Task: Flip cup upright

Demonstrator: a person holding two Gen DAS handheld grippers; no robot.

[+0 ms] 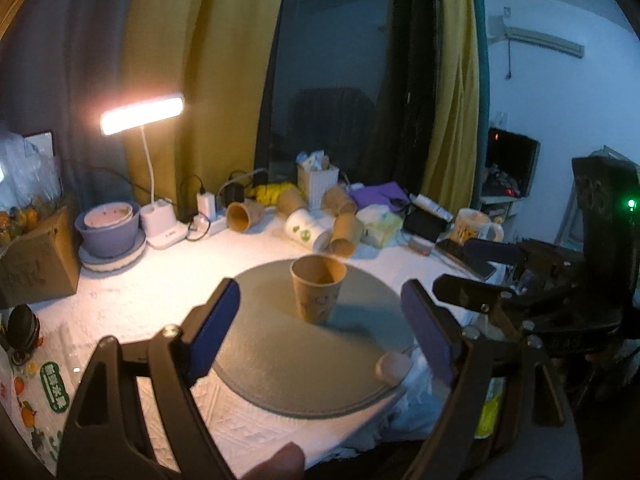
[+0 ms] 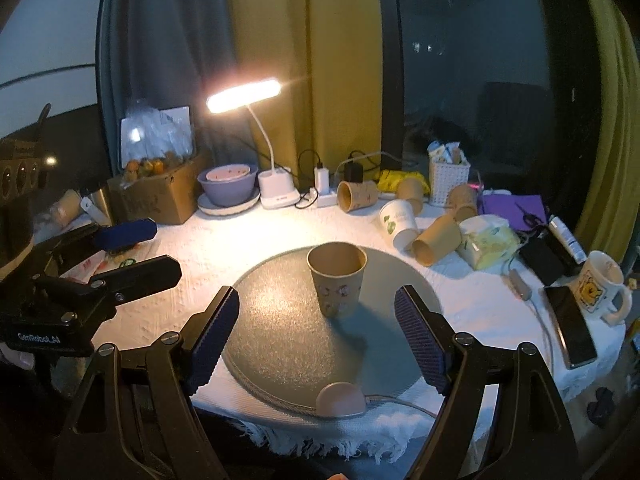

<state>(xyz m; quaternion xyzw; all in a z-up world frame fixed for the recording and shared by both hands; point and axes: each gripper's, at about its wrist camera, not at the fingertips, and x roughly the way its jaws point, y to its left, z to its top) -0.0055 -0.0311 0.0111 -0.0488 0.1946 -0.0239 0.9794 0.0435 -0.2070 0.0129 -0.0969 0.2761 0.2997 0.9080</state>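
One brown paper cup [image 2: 337,280] stands upright, mouth up, mid-way on the round grey mat [image 2: 280,344], apparently finished; both grippers' jaws gape wide, empty.

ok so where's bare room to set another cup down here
Free: the round grey mat around the upright paper cup, and the white cloth between mat and desk lamp base. Crowded: the tipped cups behind, and phone and mug to the right.
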